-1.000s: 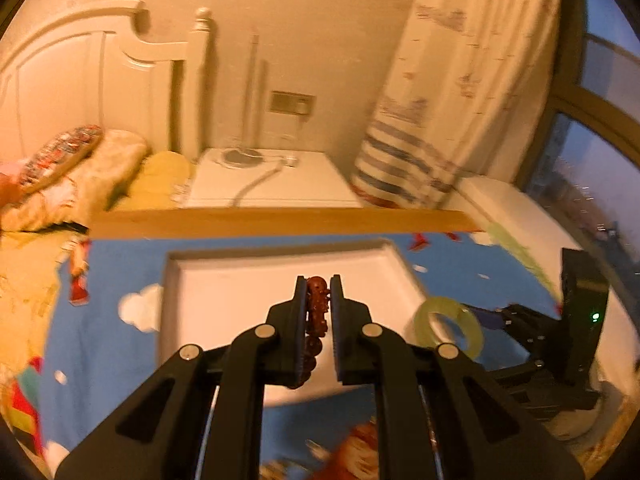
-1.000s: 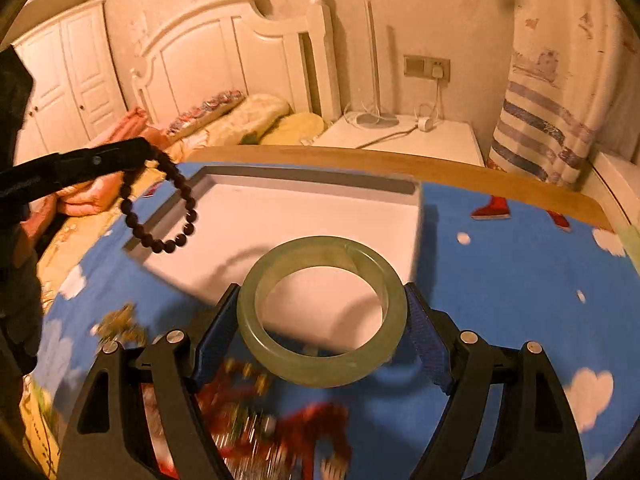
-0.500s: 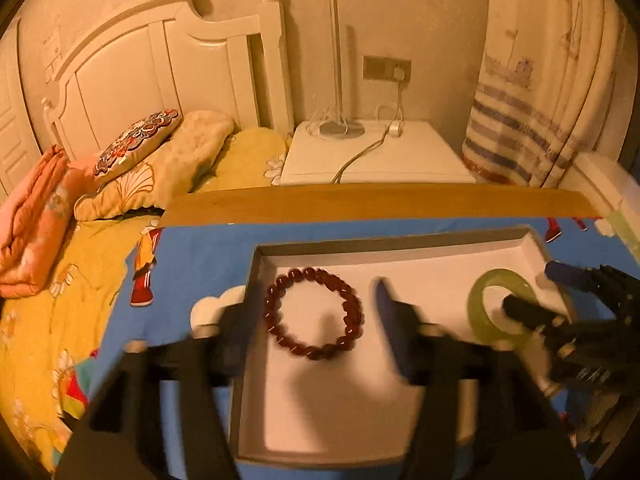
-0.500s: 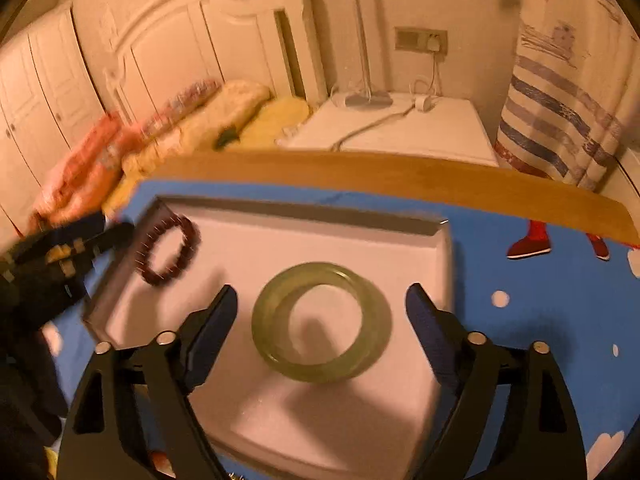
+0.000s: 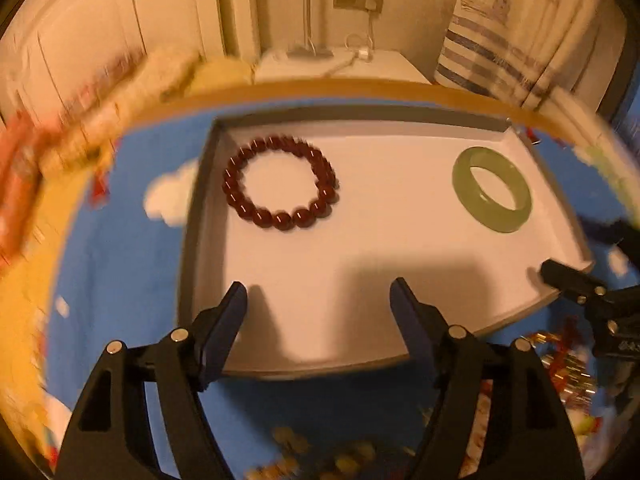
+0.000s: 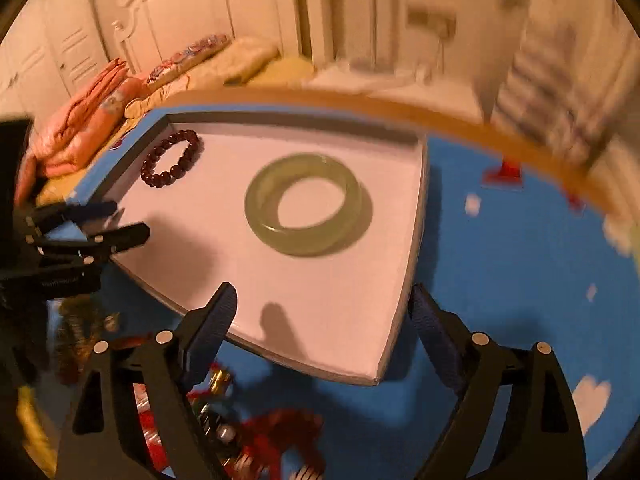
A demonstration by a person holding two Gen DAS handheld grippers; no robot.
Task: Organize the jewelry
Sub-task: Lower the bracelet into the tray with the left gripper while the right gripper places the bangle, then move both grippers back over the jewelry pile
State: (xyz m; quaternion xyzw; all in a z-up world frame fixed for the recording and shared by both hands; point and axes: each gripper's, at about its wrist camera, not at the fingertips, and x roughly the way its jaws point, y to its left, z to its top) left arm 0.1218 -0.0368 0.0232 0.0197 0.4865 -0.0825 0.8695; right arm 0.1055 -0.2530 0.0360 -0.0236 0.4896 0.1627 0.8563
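The tray [image 5: 200,240] is my biggest worry: my left gripper [image 5: 318,300], jaws just spread and empty, hangs over its near rim and could knock it. It holds the green bangle [image 6: 308,204] and bead bracelet [image 5: 280,184], well apart. Right gripper [image 6: 322,312] gapes empty too.

The white tray [image 5: 400,240] is looked down on steeply and from close by in both wrist views, past each camera's own fingers. It is framed from its near left side in the left view, from its near right corner [image 6: 376,376] in the right view. Tray, wooden headboard and bed beyond are shared.
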